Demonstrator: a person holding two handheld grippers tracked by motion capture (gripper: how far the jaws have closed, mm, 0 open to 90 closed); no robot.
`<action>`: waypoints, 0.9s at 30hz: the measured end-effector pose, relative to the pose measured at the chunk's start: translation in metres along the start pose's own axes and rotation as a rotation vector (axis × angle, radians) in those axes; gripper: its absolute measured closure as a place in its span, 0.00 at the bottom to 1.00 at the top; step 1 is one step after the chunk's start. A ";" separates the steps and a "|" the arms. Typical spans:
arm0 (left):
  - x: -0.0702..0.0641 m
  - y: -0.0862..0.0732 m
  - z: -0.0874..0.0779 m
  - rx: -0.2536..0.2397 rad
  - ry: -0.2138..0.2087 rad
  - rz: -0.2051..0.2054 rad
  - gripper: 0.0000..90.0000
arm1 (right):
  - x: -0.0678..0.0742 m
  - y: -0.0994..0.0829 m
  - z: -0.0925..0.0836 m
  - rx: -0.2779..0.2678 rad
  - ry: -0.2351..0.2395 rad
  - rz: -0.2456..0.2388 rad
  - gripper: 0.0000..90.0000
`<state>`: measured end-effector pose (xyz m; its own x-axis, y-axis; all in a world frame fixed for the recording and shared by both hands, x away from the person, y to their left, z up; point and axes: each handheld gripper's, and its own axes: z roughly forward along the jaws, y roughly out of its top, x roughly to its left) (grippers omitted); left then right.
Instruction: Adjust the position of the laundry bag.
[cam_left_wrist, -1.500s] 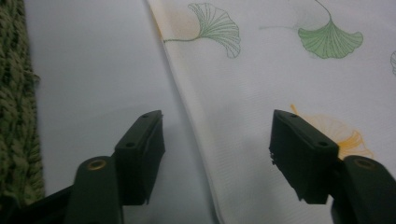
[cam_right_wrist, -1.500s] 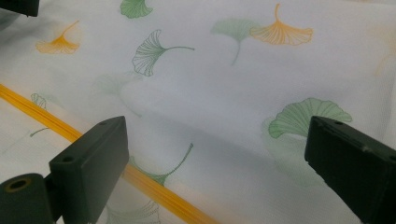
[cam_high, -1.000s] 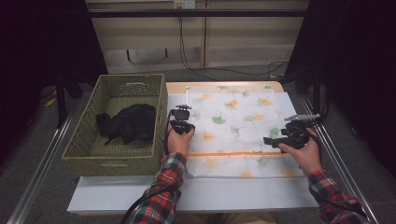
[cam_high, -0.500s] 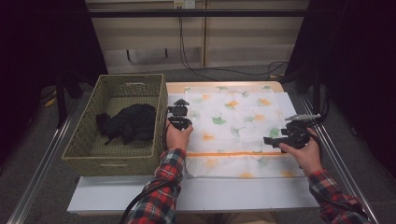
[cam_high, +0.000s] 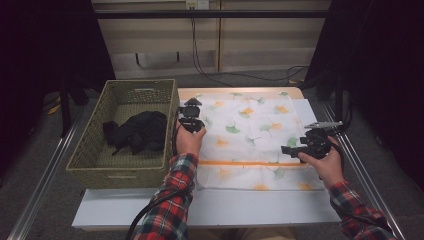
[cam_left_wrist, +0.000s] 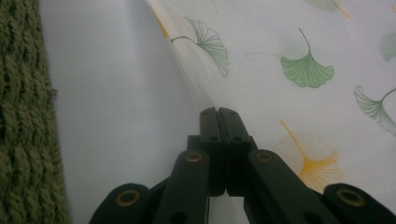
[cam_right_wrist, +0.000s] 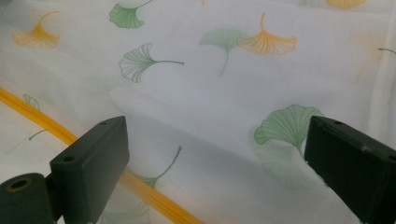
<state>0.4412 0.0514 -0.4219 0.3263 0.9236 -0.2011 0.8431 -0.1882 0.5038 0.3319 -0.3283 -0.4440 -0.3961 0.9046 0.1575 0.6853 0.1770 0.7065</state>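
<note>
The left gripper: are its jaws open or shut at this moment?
Shut. In the left gripper view the left gripper has its two black jaws pressed together, pinching the edge of the leaf-printed cloth, which rises in a ridge towards them.

Left tool (cam_left_wrist: 218, 112) now clamped on cloth (cam_left_wrist: 299, 70)

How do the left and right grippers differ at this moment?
The left gripper has its jaws shut on the left edge of the leaf-print cloth, pulling it up off the table; the right gripper has its jaws wide apart, nothing between them. The left is at the cloth's edge beside the basket; the right hangs over the cloth's right part.
</note>
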 end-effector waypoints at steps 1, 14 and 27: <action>0.000 0.001 -0.001 0.003 0.001 -0.010 1.00 | 0.000 0.000 -0.001 -0.002 -0.002 0.001 0.07; 0.012 0.004 -0.010 -0.012 0.008 -0.039 1.00 | 0.002 0.000 -0.001 0.001 0.002 0.001 0.07; 0.021 0.008 -0.021 -0.029 0.033 -0.079 1.00 | 0.004 0.000 0.001 0.008 0.006 -0.007 0.07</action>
<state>0.4453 0.0762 -0.4043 0.2448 0.9457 -0.2139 0.8525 -0.1048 0.5121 0.3306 -0.3240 -0.4442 -0.4044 0.9009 0.1573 0.6872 0.1859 0.7023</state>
